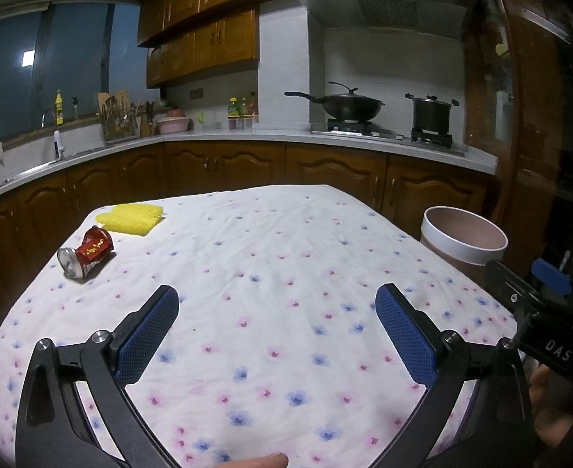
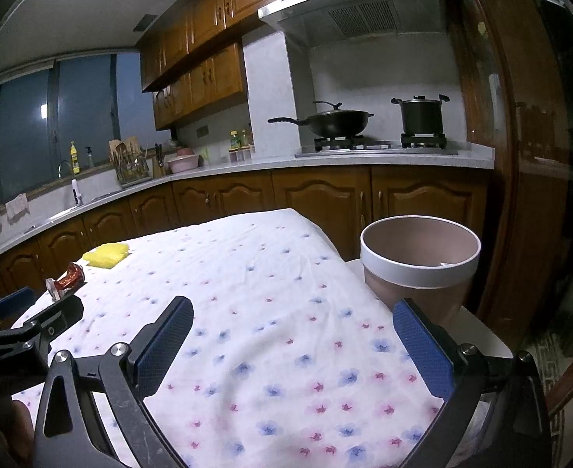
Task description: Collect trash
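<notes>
Left wrist view
Left gripper: I see my jaws spread wide, holding nothing, above the flowered cloth.
Can: crushed, red, lying on its side near the far left edge, just beside a yellow sponge.
Approach: I'd swing left and straddle the red body across its width, not the metal end.

Right wrist view
Right gripper: also wide and empty.
Bin: pink, open-topped, off the table's right side, near my right fingers.
Drop: I'd carry the can fully over the rim before letting go.
</notes>
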